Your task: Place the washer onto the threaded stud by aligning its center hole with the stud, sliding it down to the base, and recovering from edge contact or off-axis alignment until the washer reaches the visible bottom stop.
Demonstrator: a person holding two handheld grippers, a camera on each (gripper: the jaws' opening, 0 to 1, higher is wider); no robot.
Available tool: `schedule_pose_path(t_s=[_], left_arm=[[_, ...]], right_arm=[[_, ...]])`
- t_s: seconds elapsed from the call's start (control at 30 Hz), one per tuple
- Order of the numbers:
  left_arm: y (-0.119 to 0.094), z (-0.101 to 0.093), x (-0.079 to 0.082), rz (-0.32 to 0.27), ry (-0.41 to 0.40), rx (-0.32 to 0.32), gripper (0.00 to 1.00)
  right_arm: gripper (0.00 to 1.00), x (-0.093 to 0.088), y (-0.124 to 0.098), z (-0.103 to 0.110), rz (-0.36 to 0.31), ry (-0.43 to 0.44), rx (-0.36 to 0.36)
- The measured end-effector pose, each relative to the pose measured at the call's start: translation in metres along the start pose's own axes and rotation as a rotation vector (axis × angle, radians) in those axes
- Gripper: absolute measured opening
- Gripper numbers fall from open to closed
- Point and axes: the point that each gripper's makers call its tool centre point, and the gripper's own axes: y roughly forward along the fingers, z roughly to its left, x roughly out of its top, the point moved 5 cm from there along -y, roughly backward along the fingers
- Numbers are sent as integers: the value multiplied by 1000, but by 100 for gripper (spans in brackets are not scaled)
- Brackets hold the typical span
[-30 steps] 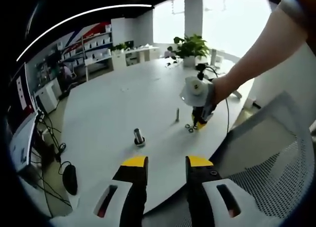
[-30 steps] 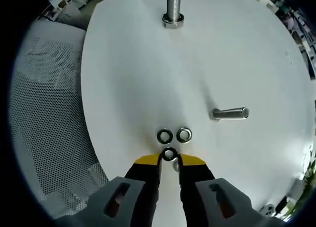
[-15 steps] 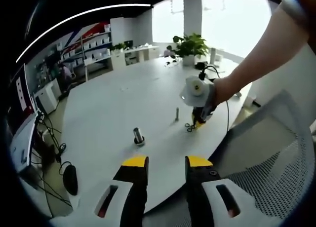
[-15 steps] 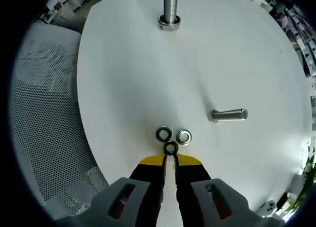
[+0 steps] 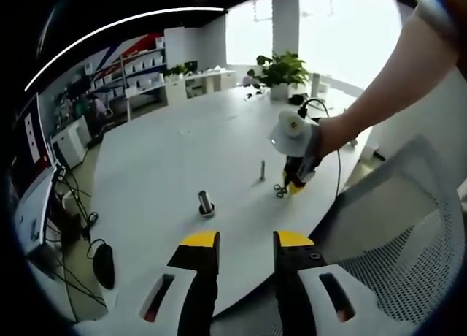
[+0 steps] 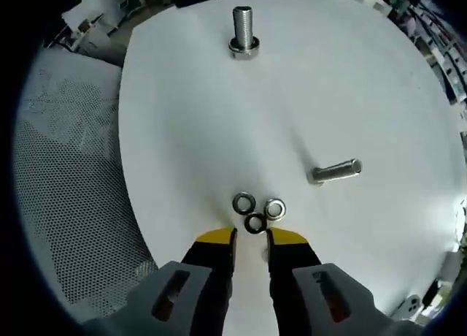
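In the left gripper view, a black computer mouse (image 5: 103,265) lies at the lower left on the round white tabletop (image 5: 168,153). Right of it, near centre, the thick threaded steel stud (image 5: 205,202) stands upright on its wide base. The left gripper (image 5: 246,240) rises from the bottom centre with its yellow-tipped fingers (image 5: 198,241) apart and nothing between them. Further right stands a slimmer steel bolt (image 5: 262,169), then small dark metal washers (image 5: 279,191) lying just beside the right gripper (image 5: 294,182), which a person's hand (image 5: 330,134) holds tip-down over them. A green potted plant (image 5: 281,71) sits in the upper right, and a grey mesh chair (image 5: 408,241) at the lower right.

In the right gripper view, the chair (image 6: 66,197) is at the left. The stud (image 6: 243,32) stands at top centre. Three washers (image 6: 255,208) lie flat in a touching cluster on the tabletop (image 6: 190,131), just ahead of the right gripper (image 6: 251,237), whose fingers (image 6: 216,238) stand narrowly apart and empty. The slim bolt (image 6: 336,171) is at the right.
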Motion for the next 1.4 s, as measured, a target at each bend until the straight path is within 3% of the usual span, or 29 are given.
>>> schedule_pose_path(t_s=[0.3, 0.57, 0.77, 1.0, 1.07, 1.23, 1.4], left_arm=[[0, 1, 0, 2, 3, 9, 28], [1, 1, -1, 11, 8, 14, 28], [0, 3, -2, 12, 5, 23, 27], [1, 2, -1, 15, 11, 23, 27], [1, 3, -1, 14, 9, 22, 27], [-1, 2, 1, -3, 16, 24, 27], [0, 3, 0, 4, 8, 19, 27]], right_arm=[[19, 7, 0, -2, 6, -7, 11], [15, 11, 2, -5, 77, -22, 15], [15, 10, 2, -5, 84, -30, 10], [14, 8, 1, -6, 32, 80, 1], [14, 7, 0, -4, 19, 71, -7], [13, 3, 0, -5, -60, 120, -14], [13, 4, 0, -1, -59, 76, -27]])
